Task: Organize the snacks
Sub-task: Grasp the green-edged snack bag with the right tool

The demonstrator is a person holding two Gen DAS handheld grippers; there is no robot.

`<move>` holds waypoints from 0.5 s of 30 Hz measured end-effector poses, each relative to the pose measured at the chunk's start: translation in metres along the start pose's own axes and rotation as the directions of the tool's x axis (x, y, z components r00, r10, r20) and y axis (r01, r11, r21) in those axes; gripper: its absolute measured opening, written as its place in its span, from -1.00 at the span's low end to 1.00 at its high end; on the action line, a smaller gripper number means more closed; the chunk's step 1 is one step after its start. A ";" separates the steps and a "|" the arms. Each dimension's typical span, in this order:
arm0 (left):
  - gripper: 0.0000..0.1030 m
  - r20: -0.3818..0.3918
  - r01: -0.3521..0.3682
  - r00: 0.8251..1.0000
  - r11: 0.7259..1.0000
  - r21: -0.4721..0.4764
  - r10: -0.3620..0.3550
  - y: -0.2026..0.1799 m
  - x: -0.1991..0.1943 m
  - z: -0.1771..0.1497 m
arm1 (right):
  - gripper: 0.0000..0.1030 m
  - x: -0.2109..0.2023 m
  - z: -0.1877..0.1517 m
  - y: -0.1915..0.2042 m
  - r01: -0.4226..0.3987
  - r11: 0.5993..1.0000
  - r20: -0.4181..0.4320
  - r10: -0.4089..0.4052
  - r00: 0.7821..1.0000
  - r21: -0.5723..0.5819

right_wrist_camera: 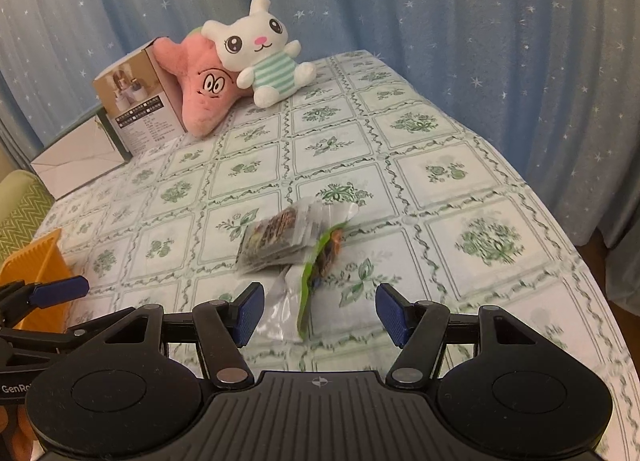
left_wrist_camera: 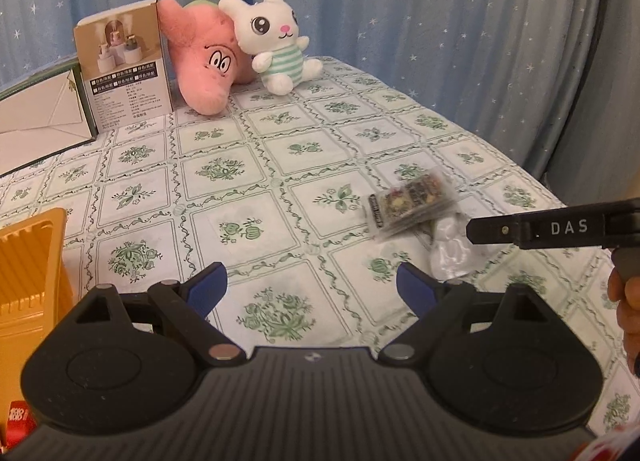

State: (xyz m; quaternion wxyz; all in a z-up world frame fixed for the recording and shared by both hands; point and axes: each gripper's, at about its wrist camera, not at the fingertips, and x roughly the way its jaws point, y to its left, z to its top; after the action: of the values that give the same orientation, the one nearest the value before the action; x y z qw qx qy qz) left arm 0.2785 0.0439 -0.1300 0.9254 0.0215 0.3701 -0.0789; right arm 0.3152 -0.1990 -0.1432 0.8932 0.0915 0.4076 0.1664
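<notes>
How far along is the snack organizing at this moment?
Nothing looks sorted yet. The clear packet of dark mixed snacks and the green-edged snack pouch lie in a loose pile on the floral tablecloth. Both grippers are open and empty: the right gripper faces the pile, the left gripper sits beside the orange slotted bin. All picking and placing remains.

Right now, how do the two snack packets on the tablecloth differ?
The clear packet shows dark, mixed contents and lies flat, farther from the right gripper; the green-edged packet stands on its edge, tilted, directly ahead of that open gripper. The clear one looks wider; the green-edged one narrower. Both touch each other on the tablecloth, ungripped.
</notes>
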 end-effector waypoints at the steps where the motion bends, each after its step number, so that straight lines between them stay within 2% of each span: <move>1: 0.76 -0.003 -0.005 1.000 1.000 0.000 0.005 0.001 0.003 0.001 | 0.15 0.004 0.002 0.000 0.002 1.000 -0.003 -0.002 1.000 -0.003; 2: 0.76 -0.005 -0.007 1.000 1.000 0.000 0.007 0.003 0.005 0.001 | 0.07 0.008 0.003 0.001 0.002 1.000 -0.008 -0.002 1.000 -0.005; 9: 0.76 -0.006 -0.012 1.000 1.000 -0.017 0.012 0.009 0.011 0.006 | -0.02 0.031 0.008 0.002 -0.006 1.000 -0.034 0.006 0.999 -0.001; 15: 0.76 -0.013 -0.013 1.000 1.000 -0.023 0.013 0.010 0.013 0.005 | -0.19 0.047 0.013 0.006 -0.003 1.000 -0.037 0.003 0.999 -0.012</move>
State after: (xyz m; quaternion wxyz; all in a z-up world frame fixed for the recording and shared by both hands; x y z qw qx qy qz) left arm 0.2928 0.0513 -0.1352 0.9236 0.0137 0.3769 -0.0684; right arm 0.3523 -0.1762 -0.1655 0.8859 0.0837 0.4227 0.1718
